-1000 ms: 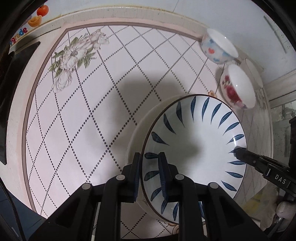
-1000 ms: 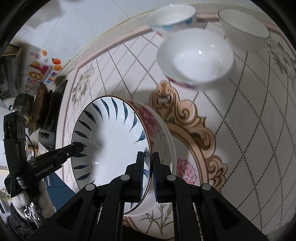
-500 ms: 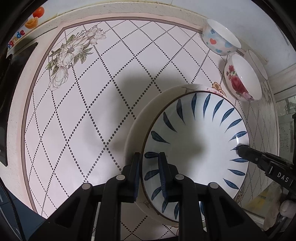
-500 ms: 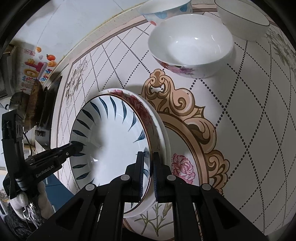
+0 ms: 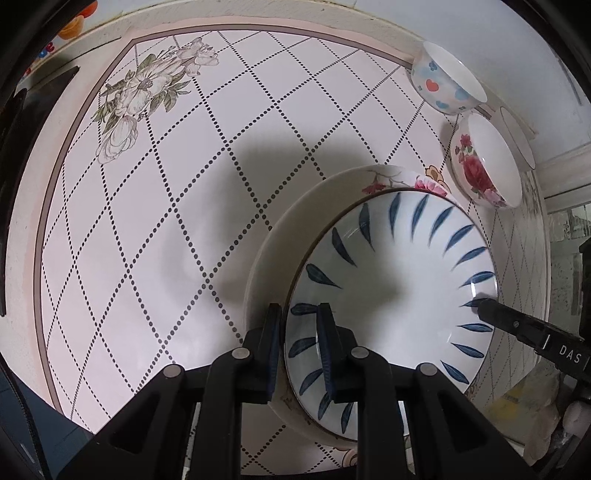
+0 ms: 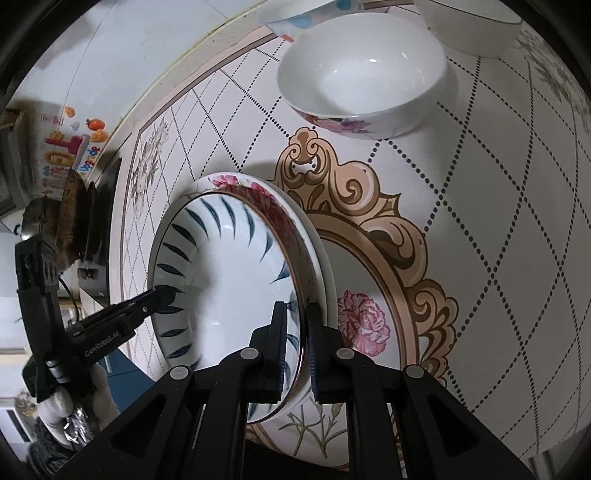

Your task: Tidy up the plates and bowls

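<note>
Quick update: over the last second the blue-leaf plate (image 5: pixel 391 291) has come down onto the flowered plate (image 5: pixel 280 251), more of whose rim now shows at upper left. So the stacking step looks basically done, and I'd guess letting go comes next.

Nearest in the left wrist view, bottom middle, the left hand-held gripper (image 5: pixel 301 347) is clenched on the near rim of the blue-leaf plate, one finger outside and one inside. In the right wrist view, bottom middle, the right hand-held gripper (image 6: pixel 296 345) straddles the opposite rim; its jaws are just starting to open, rim still between them and the pads still look to be on it.

The stacked pair sits centre-right in the left view, on the patterned table (image 5: pixel 155 229).

Further back, upper right of the left view, the rose bowl (image 5: pixel 484 162) stands near the stack but apart from it, and the bowl with hearts (image 5: pixel 443 81) is just beyond that. A third white bowl (image 6: pixel 476 26) sits at the top right edge of the right view.
</note>
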Action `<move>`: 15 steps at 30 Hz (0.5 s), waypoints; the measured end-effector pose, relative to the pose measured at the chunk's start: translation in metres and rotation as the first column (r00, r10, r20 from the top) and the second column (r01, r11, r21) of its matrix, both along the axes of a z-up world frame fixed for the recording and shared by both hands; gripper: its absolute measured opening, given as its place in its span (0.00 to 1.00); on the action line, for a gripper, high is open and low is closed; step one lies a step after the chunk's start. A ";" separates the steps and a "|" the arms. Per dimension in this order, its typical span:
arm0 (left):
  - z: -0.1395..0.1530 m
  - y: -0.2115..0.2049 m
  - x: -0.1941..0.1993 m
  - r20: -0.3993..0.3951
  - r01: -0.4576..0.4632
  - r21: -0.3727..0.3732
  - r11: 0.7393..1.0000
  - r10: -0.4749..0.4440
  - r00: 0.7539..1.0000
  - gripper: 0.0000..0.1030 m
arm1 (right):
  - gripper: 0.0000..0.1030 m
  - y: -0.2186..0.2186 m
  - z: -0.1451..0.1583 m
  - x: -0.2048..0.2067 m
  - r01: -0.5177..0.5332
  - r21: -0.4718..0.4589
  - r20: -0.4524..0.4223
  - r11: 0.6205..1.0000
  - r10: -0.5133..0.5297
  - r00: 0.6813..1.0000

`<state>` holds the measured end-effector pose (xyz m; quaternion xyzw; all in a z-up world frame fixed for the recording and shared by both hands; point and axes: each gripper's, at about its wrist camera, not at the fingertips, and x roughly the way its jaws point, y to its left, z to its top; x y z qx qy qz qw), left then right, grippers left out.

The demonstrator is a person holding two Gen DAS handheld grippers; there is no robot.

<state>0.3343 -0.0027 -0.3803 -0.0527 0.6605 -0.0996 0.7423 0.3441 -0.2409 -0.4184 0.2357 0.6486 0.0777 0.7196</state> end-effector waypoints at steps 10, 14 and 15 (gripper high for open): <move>0.034 0.007 -0.014 0.046 -0.017 0.040 0.999 0.015 0.999 0.17 | 0.14 0.005 0.020 -0.009 -0.015 -0.097 0.032 0.995 0.018 0.999; 0.060 0.006 -0.025 0.093 -0.011 0.080 0.997 0.003 0.996 0.17 | 0.33 0.010 0.041 -0.020 -0.018 -0.140 0.056 0.990 0.026 0.998; 0.067 0.005 -0.028 0.110 -0.009 0.082 0.997 0.000 0.994 0.18 | 0.39 0.012 0.048 -0.025 -0.019 -0.153 0.068 0.988 0.029 0.997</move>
